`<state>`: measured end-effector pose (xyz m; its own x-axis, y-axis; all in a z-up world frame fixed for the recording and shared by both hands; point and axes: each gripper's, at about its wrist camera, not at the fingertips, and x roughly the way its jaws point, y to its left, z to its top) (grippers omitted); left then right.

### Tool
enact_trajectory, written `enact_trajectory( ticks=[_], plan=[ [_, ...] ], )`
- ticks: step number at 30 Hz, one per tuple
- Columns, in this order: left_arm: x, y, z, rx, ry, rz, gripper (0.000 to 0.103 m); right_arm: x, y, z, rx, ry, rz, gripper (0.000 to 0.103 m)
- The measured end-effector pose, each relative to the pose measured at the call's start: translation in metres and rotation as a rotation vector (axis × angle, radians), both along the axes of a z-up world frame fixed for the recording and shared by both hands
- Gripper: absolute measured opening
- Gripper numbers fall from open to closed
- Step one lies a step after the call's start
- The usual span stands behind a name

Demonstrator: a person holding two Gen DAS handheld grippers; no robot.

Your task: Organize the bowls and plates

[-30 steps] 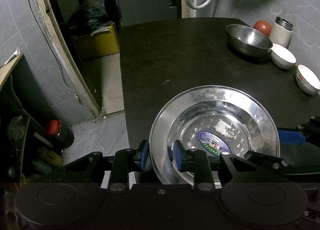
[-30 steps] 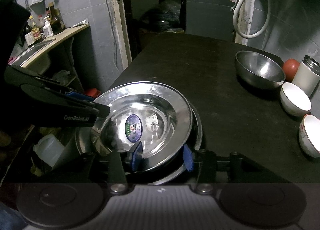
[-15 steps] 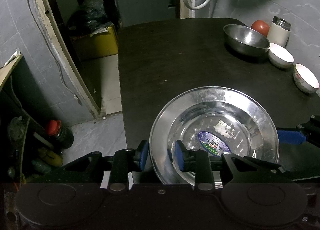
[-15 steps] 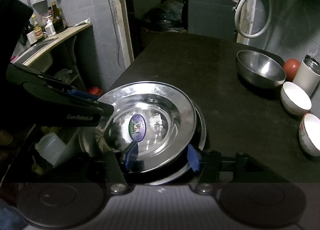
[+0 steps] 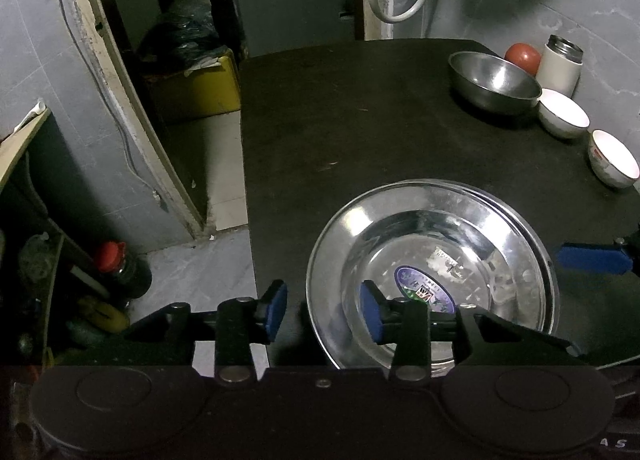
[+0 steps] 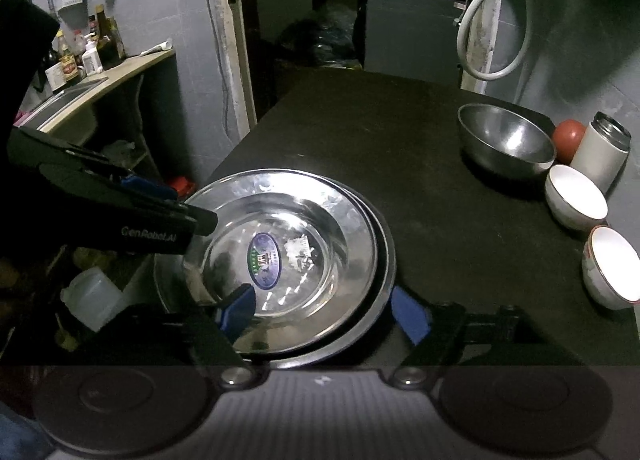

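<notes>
**Plates stacked at near corner; bowls untouched**

Top steel plate [image 6: 292,228], purple sticker in its well, sits nested on a second plate whose rim [image 6: 386,260] shows along the right side. Stack lies at the near-left corner of the dark tabletop [image 5: 360,120], its edge appearing to overhang slightly in the right wrist view.

Left claw [image 5: 323,310]: spread, one blue pad inside the plate well, the other outside the rim, neither pressing. Right claw [image 6: 324,310]: spread wide, fingers straddling the near rim of the stack, no pinch. Both look released from the plates.

Far right of the tabletop, well apart from the stack: a steel bowl [image 5: 494,82], then two white bowls [image 5: 564,114] [image 5: 614,158] in a loose line, just beside one another, not nested. Behind them, a white flask [image 5: 560,64] and a red round thing [image 5: 522,56].

Judgement: plate stacking looks done. Left to do: gather the bowls, likely nesting the two white ones. Stack may want pushing inward from the edge.
</notes>
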<state>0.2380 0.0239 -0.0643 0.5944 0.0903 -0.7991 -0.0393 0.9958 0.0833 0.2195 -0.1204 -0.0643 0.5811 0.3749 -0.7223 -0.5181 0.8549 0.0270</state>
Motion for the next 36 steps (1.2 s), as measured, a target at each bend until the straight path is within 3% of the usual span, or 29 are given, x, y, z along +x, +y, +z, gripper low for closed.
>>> enact_trajectory(
  ticks=[5,9,13,26,36],
  plan=[
    [-0.001,-0.001,0.002,0.018,-0.014,0.016,0.079,0.001,-0.007,-0.001,0.002,0.003,-0.023,0.089],
    [0.001,-0.003,0.005,0.046,-0.021,0.023,0.083,0.003,-0.012,-0.002,0.005,0.001,-0.049,0.099],
    [0.003,-0.007,0.007,0.082,-0.029,0.033,0.096,0.007,-0.019,-0.002,0.007,-0.004,-0.08,0.102],
    [0.022,-0.024,0.01,0.129,-0.039,0.017,0.102,0.019,-0.057,-0.01,0.051,0.01,-0.204,0.102],
    [0.072,-0.055,0.018,0.112,-0.063,-0.023,0.102,0.051,-0.105,-0.01,0.164,-0.011,-0.31,0.103]
  ],
)
